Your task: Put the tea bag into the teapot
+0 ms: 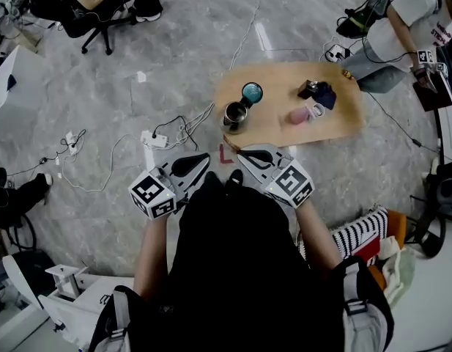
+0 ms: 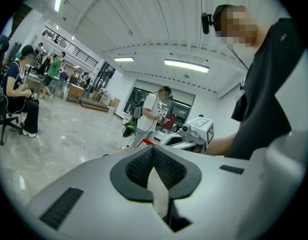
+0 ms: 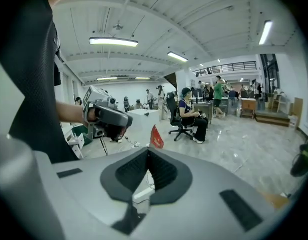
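A steel teapot (image 1: 234, 115) stands open on a low wooden table (image 1: 343, 123), with its teal lid (image 1: 251, 92) lying beside it. A pink cup (image 1: 300, 114) and a small dark bundle (image 1: 319, 92) sit further right; I cannot make out a tea bag. I hold both grippers close to my chest, short of the table, tips turned toward each other. The left gripper (image 1: 196, 166) (image 2: 154, 171) has its jaws together with nothing in them. The right gripper (image 1: 253, 157) (image 3: 146, 176) is likewise shut and empty. Each gripper view shows the other gripper and the room, not the table.
A red corner mark (image 1: 226, 155) is on the floor in front of the table. Cables and a white power strip (image 1: 156, 139) trail at the left. A person (image 1: 401, 28) crouches at the far right of the table, and a striped bag (image 1: 361, 233) lies by my right side.
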A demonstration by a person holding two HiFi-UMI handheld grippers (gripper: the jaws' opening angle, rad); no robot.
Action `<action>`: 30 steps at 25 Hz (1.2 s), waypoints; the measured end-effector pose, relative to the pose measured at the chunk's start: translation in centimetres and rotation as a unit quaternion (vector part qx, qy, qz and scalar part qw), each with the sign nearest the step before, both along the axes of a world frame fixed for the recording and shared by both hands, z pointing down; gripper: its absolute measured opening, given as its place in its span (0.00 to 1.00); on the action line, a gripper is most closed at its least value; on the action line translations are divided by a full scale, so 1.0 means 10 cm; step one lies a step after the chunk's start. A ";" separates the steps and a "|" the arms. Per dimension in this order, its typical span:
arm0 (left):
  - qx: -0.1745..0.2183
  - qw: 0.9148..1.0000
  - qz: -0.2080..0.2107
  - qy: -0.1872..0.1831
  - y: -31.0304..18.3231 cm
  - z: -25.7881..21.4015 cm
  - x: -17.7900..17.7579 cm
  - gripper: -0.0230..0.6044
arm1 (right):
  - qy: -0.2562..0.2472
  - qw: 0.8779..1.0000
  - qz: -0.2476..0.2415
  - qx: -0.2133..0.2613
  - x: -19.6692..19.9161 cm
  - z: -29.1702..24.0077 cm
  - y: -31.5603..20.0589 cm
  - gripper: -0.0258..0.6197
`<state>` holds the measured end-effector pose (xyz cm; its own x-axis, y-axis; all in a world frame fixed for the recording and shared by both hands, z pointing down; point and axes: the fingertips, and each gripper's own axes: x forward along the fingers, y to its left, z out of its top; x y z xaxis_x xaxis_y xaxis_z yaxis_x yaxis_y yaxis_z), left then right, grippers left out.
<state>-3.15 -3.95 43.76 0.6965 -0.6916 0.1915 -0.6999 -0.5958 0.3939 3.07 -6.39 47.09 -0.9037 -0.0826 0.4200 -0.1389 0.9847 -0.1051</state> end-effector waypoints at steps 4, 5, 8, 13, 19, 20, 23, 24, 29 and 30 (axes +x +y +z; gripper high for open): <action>-0.006 1.000 -0.003 0.004 -0.05 0.04 -0.03 0.05 | 0.007 1.000 -0.001 -0.001 -0.02 0.05 -0.02 0.05; -0.007 1.000 -0.001 0.004 -0.08 0.04 -0.04 0.05 | 0.012 1.000 -0.002 0.002 -0.03 0.07 -0.03 0.05; -0.009 1.000 0.011 0.006 -0.20 0.06 -0.05 0.05 | 0.025 1.000 0.001 0.005 -0.05 0.12 -0.10 0.05; -0.018 0.999 0.043 0.004 -0.51 0.15 -0.07 0.05 | 0.035 0.999 0.028 -0.001 -0.06 0.20 -0.34 0.05; -0.029 0.997 0.077 -0.005 -0.91 0.27 -0.19 0.05 | 0.048 0.997 0.052 -0.004 -0.15 0.26 -0.66 0.05; -0.031 0.996 0.083 -0.006 -0.98 0.29 -0.20 0.05 | 0.051 0.997 0.055 -0.006 -0.16 0.29 -0.70 0.05; -0.039 0.994 0.099 -0.009 -1.13 0.36 -0.21 0.05 | 0.073 0.996 0.057 -0.011 -0.20 0.45 -0.81 0.05; -0.042 0.994 0.104 -0.009 -1.18 0.39 -0.21 0.05 | 0.086 0.995 0.055 -0.010 -0.20 0.52 -0.84 0.05; -0.066 0.989 0.130 -0.003 -1.30 0.59 -0.19 0.05 | 0.121 0.991 0.054 -0.017 -0.25 0.80 -0.95 0.05; -0.072 0.988 0.135 -0.005 -1.33 0.65 -0.20 0.05 | 0.127 0.990 0.055 -0.021 -0.25 0.85 -0.97 0.05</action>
<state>-5.11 -17.23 50.28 0.8496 -0.4453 0.2827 -0.5272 -0.7001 0.4817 0.56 -16.10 55.60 -0.7555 -0.1531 0.6370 -0.2731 0.9574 -0.0937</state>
